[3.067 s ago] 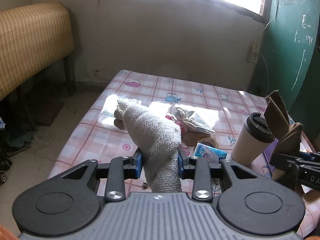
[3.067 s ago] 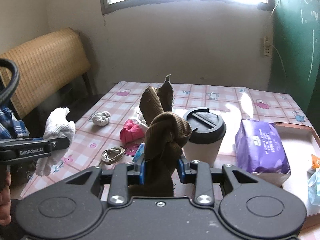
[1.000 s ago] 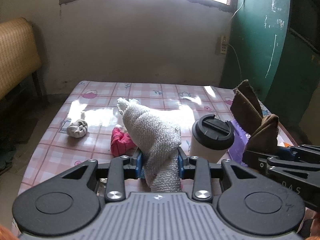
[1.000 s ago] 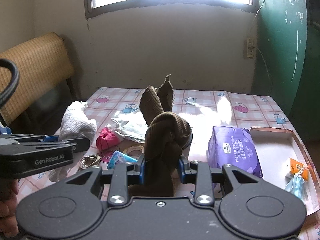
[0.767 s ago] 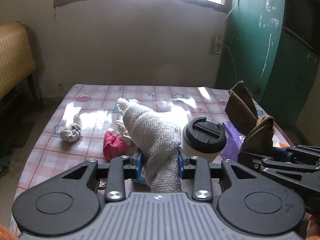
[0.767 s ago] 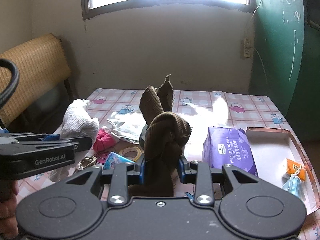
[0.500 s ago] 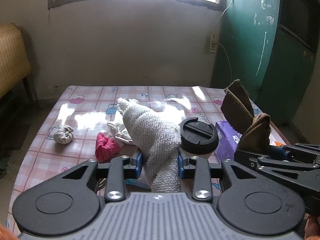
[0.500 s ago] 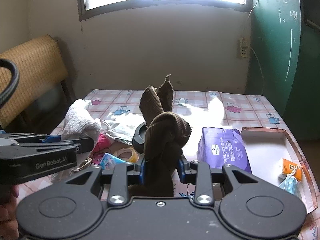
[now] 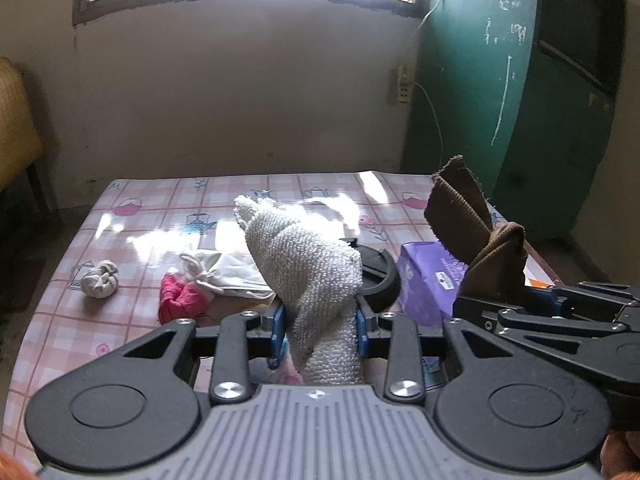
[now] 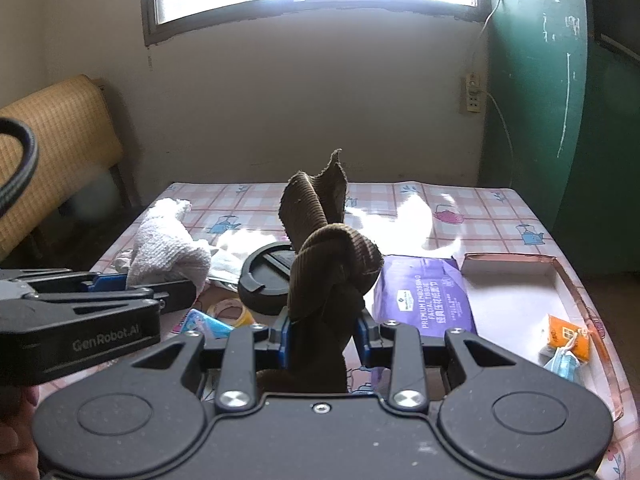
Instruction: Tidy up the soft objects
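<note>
Left tool [image 9: 319, 322] clamped on a white towel [image 9: 308, 268], lower centre of the left view: nubbly terry, rolled into a fat cone with the tip pointing up. Right tool [image 10: 323, 330] clamped on a brown cloth [image 10: 328, 256], lower centre of the right view: ribbed corduroy tied in a knot, with a frayed flap standing above it. Both bundles held above the desk [image 9: 132, 236], which wears a glossy pink checked cover printed with teapots.

On the desk at left of the left view: a small grey knotted ball [image 9: 99, 279] lying alone, a crumpled pink rag [image 9: 180, 298] and a pale knotted pouch [image 9: 218, 266] touching it. Behind the towel, a cup with a round black lid [image 10: 268, 276], partly hidden. Right of it, a purple tissue pack [image 10: 428, 300], soft plastic, oblong.

Right edge of the right view: a shallow cardboard tray [image 10: 520, 258], white inside, brown rim. Inside, at its near corner, an orange packet [image 10: 566, 336] and a blue mask [image 10: 562, 364]. Near the cup, lower left: a tape ring [image 10: 228, 308] and a blue wrapper [image 10: 208, 326].
</note>
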